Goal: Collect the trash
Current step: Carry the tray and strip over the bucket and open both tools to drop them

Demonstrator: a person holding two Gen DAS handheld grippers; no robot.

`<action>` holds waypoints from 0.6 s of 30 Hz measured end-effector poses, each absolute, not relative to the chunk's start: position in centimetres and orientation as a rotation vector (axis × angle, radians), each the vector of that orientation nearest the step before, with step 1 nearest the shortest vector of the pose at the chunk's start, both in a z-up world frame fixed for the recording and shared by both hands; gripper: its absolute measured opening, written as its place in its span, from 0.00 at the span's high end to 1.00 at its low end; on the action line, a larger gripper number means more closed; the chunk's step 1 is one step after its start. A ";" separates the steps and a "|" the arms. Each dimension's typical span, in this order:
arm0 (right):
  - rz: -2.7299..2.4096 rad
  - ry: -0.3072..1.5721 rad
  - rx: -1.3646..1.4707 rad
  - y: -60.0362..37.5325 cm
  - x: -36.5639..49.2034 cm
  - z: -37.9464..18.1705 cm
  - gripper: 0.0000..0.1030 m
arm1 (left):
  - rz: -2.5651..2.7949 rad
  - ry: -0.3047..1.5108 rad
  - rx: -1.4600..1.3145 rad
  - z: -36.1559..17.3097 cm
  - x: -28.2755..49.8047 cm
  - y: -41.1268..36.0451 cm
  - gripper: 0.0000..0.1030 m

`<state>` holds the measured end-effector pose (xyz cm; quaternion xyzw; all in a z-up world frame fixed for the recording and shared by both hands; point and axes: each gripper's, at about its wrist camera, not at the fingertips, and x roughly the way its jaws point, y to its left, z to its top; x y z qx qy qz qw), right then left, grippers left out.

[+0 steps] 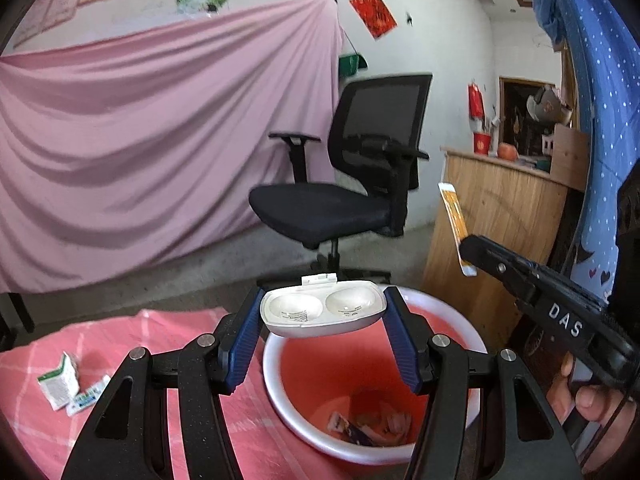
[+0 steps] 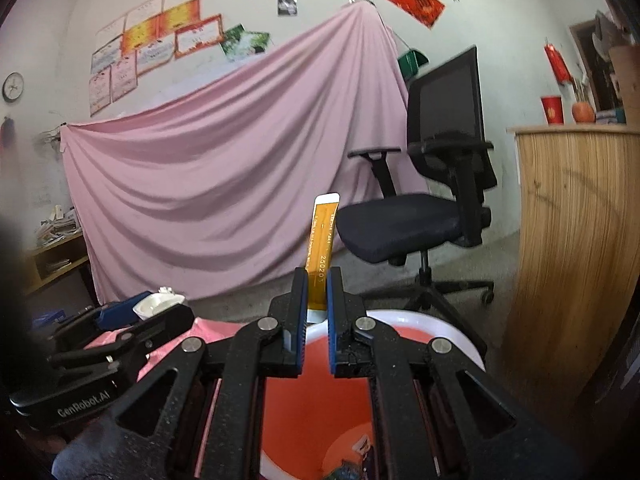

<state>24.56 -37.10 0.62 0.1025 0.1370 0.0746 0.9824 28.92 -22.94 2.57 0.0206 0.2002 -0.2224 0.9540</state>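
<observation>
Both grippers carrying trash above the red bin.

Left gripper (image 1: pixel 322 344) clamps a white plastic blister tray (image 1: pixel 322 312) over the red bin (image 1: pixel 276 392); right gripper (image 2: pixel 316 322), jaws nearly together, pinches an upright orange sachet strip (image 2: pixel 322 240). Risk: the tray spans much of the bin's mouth and may catch the rim; the light strip may flutter outside.

White twin-cup plastic shell (image 1: pixel 322 312) sits level, hollows up, clamped between the left tongs (image 1: pixel 323 322) right over the red basin (image 1: pixel 460 320). Orange-and-white flat strip (image 2: pixel 322 240) stands upright, pinched at its lower end in the right tongs (image 2: pixel 317 316). Wrappers (image 1: pixel 372 424) lie in the basin; a green-white carton (image 1: pixel 60 380) and small packet (image 1: pixel 88 396) lie on the pink cloth (image 1: pixel 168 332)
</observation>
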 end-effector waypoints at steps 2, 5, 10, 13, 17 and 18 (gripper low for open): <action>0.148 0.304 0.216 -37.3 25.0 0.3 0.72 | -0.456 0.440 0.057 2.2 29.3 -23.2 0.48; 0.146 0.349 0.229 -37.6 25.7 -0.2 0.72 | -0.464 0.484 0.072 1.6 29.6 -23.7 0.48; 0.143 0.411 0.240 -37.7 26.5 -1.0 0.72 | -0.477 0.536 0.065 0.8 29.8 -23.7 0.48; 0.139 0.453 0.244 -37.7 26.9 -1.6 0.72 | -0.480 0.563 0.061 0.4 30.1 -23.8 0.48; 0.131 0.504 0.243 -37.7 27.6 -2.2 0.72 | -0.478 0.600 0.056 -0.1 30.6 -23.8 0.48; 0.130 0.517 0.244 -37.8 27.7 -2.4 0.72 | -0.475 0.609 0.052 -0.2 30.7 -23.7 0.48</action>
